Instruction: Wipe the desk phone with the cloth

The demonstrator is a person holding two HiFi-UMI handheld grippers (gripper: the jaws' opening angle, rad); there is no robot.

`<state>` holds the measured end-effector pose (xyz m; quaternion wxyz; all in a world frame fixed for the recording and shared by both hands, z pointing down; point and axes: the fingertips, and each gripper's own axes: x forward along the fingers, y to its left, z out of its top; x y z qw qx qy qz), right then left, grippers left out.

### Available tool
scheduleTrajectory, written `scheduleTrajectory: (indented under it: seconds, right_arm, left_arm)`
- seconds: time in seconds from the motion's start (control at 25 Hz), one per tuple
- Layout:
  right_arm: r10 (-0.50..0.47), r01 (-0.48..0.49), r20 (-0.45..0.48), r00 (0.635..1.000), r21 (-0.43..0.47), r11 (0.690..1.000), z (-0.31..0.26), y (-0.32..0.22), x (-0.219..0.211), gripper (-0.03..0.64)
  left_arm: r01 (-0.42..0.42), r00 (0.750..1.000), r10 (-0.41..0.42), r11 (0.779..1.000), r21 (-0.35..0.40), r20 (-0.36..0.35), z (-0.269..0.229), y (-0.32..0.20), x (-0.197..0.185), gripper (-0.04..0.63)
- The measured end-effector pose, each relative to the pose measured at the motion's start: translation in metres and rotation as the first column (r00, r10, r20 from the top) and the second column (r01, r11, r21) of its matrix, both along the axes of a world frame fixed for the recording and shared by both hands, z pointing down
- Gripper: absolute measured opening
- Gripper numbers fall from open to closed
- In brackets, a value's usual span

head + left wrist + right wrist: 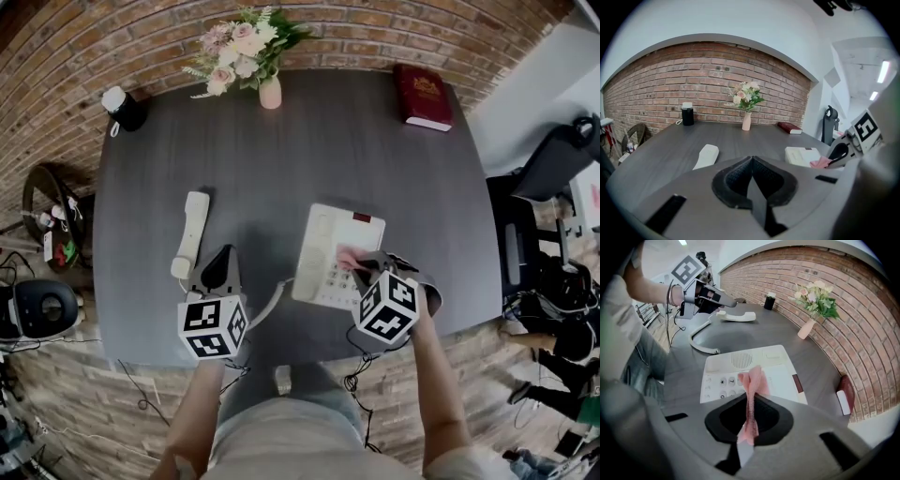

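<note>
Right gripper (751, 401) is clamped on a pink cloth (753, 379). The bunched end of the cloth is pressed onto the keypad of the white desk phone (326, 246), which sits near the front of the tabletop (375, 150). Left gripper (751, 176) has its jaws together with nothing between them. It hovers over the front edge of the tabletop, near the end of the handset (192, 230).

The handset is off the cradle and lies flat, left of the phone and apart from it. The cord (272, 305) runs between them.

Progress, as a judgement: the wipe looks under way on the keypad. Nothing shows how much is already clean. The upper part of the base and the handset probably remain.

Writing: a star key and some digit keys show on the keypad. No brand is readable. The red book (424, 97) has gold print that is too small to read. A vase of flowers (267, 89) stands at the back.
</note>
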<state>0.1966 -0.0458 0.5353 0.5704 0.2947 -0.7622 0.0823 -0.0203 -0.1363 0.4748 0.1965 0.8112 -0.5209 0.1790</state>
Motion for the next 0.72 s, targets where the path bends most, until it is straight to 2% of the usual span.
scheduleTrajectory:
  seconds: [0.72]
  right_arm:
    - [0.014,-0.014,0.01,1.0,-0.017,1.0,0.006,0.027,-0.012,0.021]
  left_arm:
    - [-0.022,1.0,0.022,1.0,0.002,0.005,0.001,0.016,-0.007,0.005]
